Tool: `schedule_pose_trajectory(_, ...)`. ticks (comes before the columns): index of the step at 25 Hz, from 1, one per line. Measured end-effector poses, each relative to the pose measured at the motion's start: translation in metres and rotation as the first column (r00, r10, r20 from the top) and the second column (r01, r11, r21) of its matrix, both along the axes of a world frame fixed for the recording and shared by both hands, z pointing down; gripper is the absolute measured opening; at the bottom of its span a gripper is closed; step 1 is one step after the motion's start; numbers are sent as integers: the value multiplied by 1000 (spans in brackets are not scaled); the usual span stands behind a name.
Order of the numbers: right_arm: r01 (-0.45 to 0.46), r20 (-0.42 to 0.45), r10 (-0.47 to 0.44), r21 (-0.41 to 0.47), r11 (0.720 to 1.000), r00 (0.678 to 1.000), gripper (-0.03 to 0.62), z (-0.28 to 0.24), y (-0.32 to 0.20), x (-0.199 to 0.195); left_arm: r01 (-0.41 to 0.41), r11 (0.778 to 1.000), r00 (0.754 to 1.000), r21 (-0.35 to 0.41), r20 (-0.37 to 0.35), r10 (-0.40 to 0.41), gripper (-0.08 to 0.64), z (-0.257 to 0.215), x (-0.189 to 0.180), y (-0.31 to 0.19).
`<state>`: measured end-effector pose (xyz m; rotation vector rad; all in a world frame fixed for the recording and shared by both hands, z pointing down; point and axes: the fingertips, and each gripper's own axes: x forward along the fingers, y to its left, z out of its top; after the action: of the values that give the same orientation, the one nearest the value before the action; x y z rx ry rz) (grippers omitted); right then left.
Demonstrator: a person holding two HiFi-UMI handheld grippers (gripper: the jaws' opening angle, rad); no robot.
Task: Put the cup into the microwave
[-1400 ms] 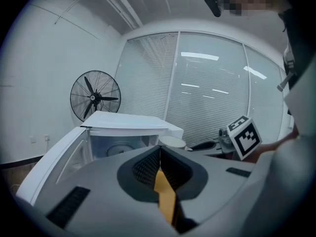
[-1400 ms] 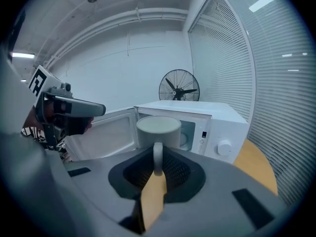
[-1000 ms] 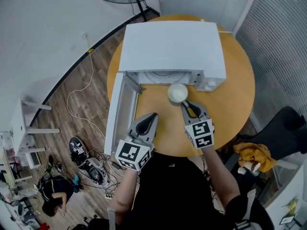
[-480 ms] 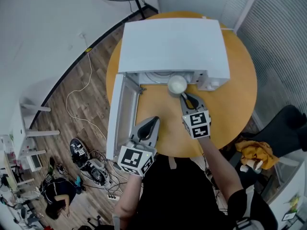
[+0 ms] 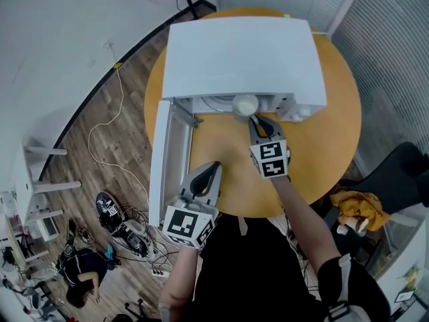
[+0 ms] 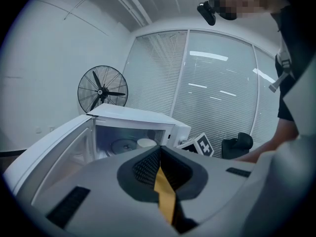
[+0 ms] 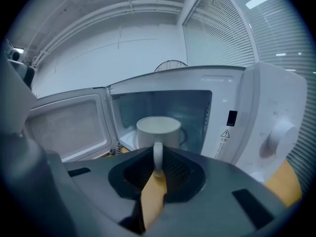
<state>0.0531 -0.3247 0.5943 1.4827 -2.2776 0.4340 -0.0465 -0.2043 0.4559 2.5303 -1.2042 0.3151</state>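
A white cup [image 5: 245,104] hangs at the mouth of the white microwave [image 5: 241,56], whose door [image 5: 167,159] is swung open to the left. My right gripper [image 5: 257,121] is shut on the cup's handle. In the right gripper view the handle [image 7: 157,157] stands upright between the pads, and the cup's body [image 7: 158,131] is just inside the lit cavity over the turntable. My left gripper [image 5: 212,169] rests low over the table by the open door, shut with nothing in it. In the left gripper view its jaws [image 6: 159,152] meet, and the cup [image 6: 146,142] shows beyond them in the cavity.
The microwave stands on a round wooden table [image 5: 322,139]. Its control panel with a knob [image 7: 276,137] is right of the cavity. A floor fan [image 6: 102,90] stands behind, cables lie on the floor [image 5: 114,139], and a dark chair [image 5: 402,180] is at the right.
My right gripper has carried the cup forward from the table in front of the microwave to its opening. The left gripper has barely moved.
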Motion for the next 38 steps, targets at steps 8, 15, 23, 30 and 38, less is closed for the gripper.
schedule_pose_trajectory(8, -38, -16, 38, -6, 999, 999, 54, 11, -22, -1, 9, 1000, 1000, -6, 12, -9, -2, 6, -9, 1)
schedule_pose_trajectory(15, -73, -31, 73, 6, 997, 997, 54, 17, -38, 2, 21, 1000, 1000, -9, 9, -21, -2, 6, -8, -1)
schedule_pose_trajectory(23, -115, -28, 116, 20, 993, 993, 51, 20, -52, -1, 12, 1000, 1000, -12, 10, -11, -2, 5, -5, -2)
schedule_pose_trajectory(30, -139, -23, 139, 32, 990, 990, 47, 23, -66, 2, 20, 1000, 1000, -13, 8, -20, -2, 3, -5, -5)
schedule_pose_trajectory(38, -168, -16, 169, 55, 984, 986, 41, 23, -79, 0, 27, 999, 1000, -19, 5, -27, -2, 3, -6, -6)
